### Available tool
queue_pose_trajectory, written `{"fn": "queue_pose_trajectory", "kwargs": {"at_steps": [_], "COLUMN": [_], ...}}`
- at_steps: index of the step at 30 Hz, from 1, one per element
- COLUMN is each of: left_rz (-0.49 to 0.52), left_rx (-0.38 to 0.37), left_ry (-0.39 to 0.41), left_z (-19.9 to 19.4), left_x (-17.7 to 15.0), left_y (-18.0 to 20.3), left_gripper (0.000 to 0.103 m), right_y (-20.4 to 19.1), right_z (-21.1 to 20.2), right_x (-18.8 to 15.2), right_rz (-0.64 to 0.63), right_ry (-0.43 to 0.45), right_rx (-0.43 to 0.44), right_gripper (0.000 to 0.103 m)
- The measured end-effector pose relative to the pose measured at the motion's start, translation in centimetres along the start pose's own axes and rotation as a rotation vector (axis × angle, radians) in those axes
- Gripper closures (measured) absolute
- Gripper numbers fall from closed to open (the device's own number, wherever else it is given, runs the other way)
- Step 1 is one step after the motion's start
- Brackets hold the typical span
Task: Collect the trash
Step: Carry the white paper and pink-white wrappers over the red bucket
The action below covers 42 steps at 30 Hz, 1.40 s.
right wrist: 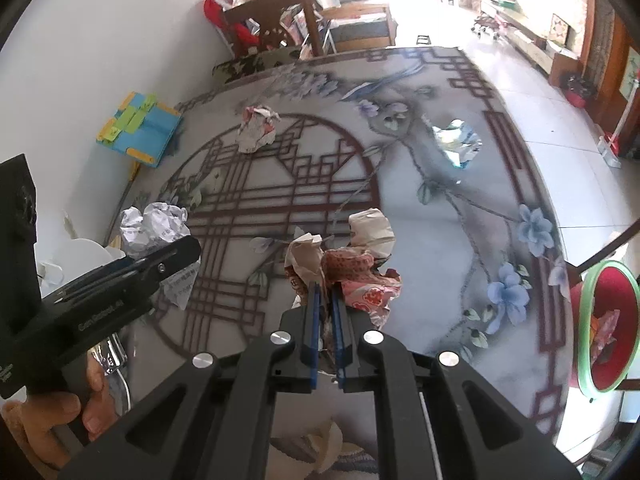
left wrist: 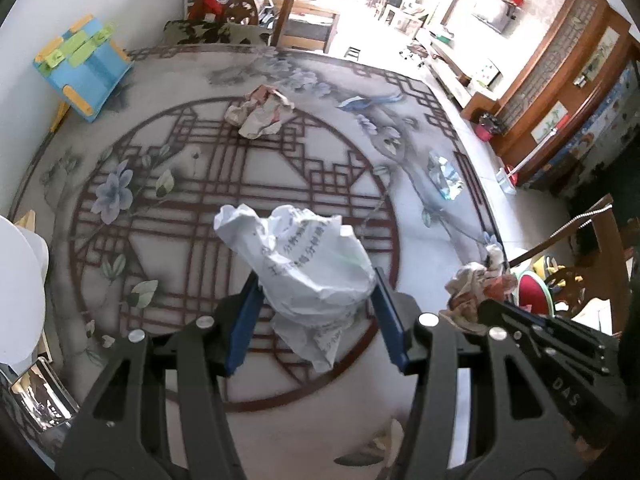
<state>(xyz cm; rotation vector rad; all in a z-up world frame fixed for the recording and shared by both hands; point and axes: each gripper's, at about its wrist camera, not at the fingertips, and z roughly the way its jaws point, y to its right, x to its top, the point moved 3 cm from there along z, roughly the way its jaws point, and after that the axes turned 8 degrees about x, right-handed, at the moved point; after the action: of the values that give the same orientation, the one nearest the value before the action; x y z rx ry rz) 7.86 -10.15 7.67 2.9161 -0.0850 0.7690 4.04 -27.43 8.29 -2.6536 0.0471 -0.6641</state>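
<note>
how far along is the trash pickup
Done: one wrapper already lies in the red bin. In hand: the right gripper is shut on red-patterned paper; the left gripper brackets the white paper wad. Left: the far crumpled paper and foil wrapper.

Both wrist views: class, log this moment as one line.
left claw: open around white paper wad | right claw: shut on red-patterned wrapper | still on table: foil scrap, far wad

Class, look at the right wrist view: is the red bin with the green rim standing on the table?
No, the red bin sits beyond the table edge, lower down.
</note>
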Motion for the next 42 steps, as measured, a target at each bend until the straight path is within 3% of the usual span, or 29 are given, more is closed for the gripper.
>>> {"fn": "queue_pose_trajectory", "kwargs": {"at_steps": [18, 23, 28, 31, 33, 34, 38, 42], "left_rz": [0.163, 0.183, 0.194, 0.185, 0.169, 0.155, 0.130, 0.117], "left_rx": [-0.036, -0.033, -0.027, -0.007, -0.001, 0.005, 0.024, 0.037], "left_ry": [0.001, -0.022, -0.062, -0.108, -0.134, -0.151, -0.176, -0.171], "left_z": [0.2, 1.0, 3.0, 4.9, 5.9, 6.4, 7.2, 7.2], "left_x": [-0.8, -1.4, -2.6, -3.6, -4.2, -4.5, -5.2, -5.3], "left_y": [7.9, 9.2, 9.8, 9.2, 8.7, 8.2, 7.3, 6.8], "left_gripper": [0.051, 0.051, 0.051, 0.050, 0.049, 0.047, 0.042, 0.030], "right_y": [5.7, 7.9, 9.8, 10.3, 10.5, 10.6, 11.0, 11.2], "right_z": [-3.8, -3.6, -0.9, -0.2, -0.3, -0.4, 0.0, 2.1], "right_x": [-2.5, -3.8, -5.3, -6.1, -6.4, -6.4, -6.4, -6.7], "right_rz": [0.117, 0.149, 0.149, 0.152, 0.155, 0.157, 0.154, 0.124], "right_ry": [0.068, 0.044, -0.042, -0.066, -0.063, -0.059, -0.079, -0.154], "right_rx": [-0.039, -0.047, -0.068, -0.074, -0.081, -0.085, -0.099, -0.120], "right_gripper": [0.095, 0.095, 0.093, 0.078, 0.056, 0.052, 0.050, 0.049]}}
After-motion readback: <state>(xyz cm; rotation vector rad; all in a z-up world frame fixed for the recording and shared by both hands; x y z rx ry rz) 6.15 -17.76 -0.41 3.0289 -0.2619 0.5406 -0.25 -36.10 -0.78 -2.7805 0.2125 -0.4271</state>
